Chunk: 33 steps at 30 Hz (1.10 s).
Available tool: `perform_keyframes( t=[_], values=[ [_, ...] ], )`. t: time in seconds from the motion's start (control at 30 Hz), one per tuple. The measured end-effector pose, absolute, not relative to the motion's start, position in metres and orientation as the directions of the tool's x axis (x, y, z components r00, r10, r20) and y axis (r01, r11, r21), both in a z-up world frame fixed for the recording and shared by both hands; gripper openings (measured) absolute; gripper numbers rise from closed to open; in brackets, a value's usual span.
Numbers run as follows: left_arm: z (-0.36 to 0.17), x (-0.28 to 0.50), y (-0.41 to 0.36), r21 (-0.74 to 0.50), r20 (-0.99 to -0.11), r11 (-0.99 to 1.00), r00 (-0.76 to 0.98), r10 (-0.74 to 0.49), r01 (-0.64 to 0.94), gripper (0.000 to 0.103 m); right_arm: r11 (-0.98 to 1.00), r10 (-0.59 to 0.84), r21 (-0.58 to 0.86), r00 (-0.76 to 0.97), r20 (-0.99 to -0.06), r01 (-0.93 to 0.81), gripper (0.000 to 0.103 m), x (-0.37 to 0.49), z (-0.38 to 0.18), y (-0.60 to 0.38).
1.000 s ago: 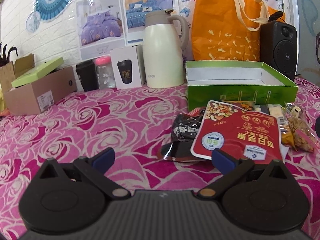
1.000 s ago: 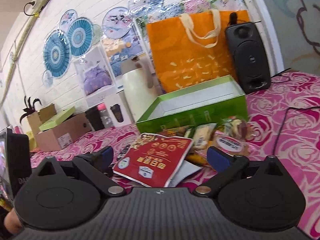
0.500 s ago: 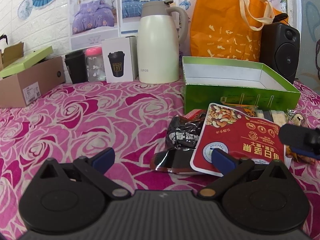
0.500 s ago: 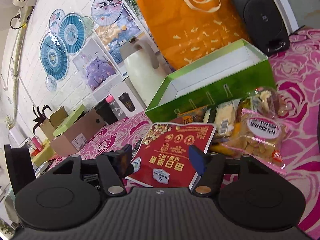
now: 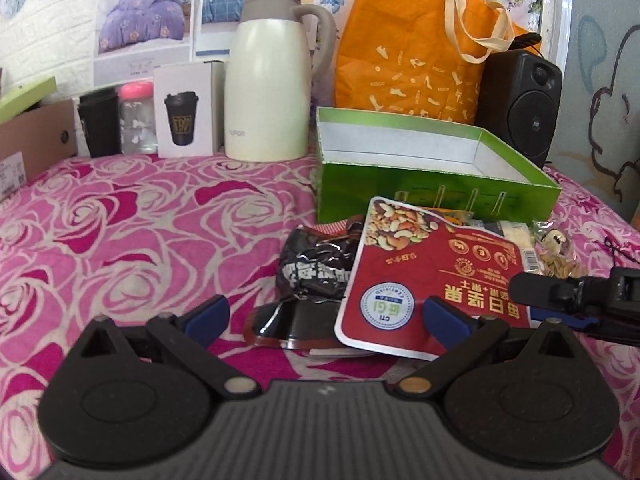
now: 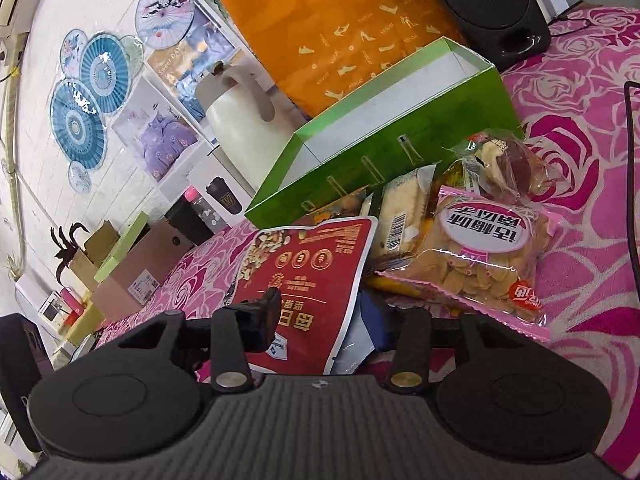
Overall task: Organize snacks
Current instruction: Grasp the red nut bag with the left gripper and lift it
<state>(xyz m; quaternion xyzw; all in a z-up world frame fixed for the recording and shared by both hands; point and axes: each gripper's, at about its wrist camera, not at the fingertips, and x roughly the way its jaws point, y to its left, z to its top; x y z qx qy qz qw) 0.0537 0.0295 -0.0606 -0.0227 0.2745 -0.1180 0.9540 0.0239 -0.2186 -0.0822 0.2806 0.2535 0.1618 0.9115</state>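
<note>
Both closing right claw (image 6: 324, 326) jaws straddle the red pouch's (image 6: 308, 280) near edge.

You can read "SUPOR" low on the cream kettle (image 5: 266, 92), "CTI" in the round seal on the red nut pouch (image 5: 432, 280), and "Sweet DAY" on the far bedding poster (image 6: 178, 65).

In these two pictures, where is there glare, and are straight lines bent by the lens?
Left wrist view: glare glints on the crumpled black snack packet, and the corners are dark from the fisheye. Right wrist view: the whole scene is tilted, the plastic-covered wall posters shine, and the green box edges bow slightly; the pink chips bag is sharp.
</note>
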Motion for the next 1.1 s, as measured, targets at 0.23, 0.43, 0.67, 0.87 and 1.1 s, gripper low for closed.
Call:
perform_keyframes(
  t=[0.23, 0.43, 0.67, 0.87, 1.1],
  values=[
    [-0.058, 0.052, 0.031, -0.186, -0.52, 0.948, 0.792, -0.318, 0.259, 0.102, 0.745, 0.45, 0.655, 0.817, -0.359, -0.122, 0.077, 0.03, -0.086, -0.231],
    [-0.059, 0.061, 0.029, -0.235, -0.537, 0.918, 0.745, -0.396, 0.319, 0.072, 0.717, 0.469, 0.688, 0.806, -0.36, -0.109, 0.057, 0.032, -0.087, -0.235],
    [-0.058, 0.064, 0.024, -0.275, -0.519, 0.894, 0.729, -0.447, 0.353, 0.057, 0.705, 0.472, 0.701, 0.811, -0.346, -0.111, 0.054, 0.033, -0.087, -0.237],
    [-0.056, 0.065, 0.031, -0.328, -0.504, 0.888, 0.736, -0.452, 0.322, 0.034, 0.612, 0.507, 0.786, 0.804, -0.31, -0.083, 0.049, 0.042, -0.101, -0.245],
    [-0.047, 0.054, 0.046, -0.362, -0.463, 0.88, 0.76, -0.456, 0.308, 0.019, 0.689, 0.492, 0.701, 0.83, -0.263, -0.185, 0.007, 0.023, -0.078, -0.235]
  ],
)
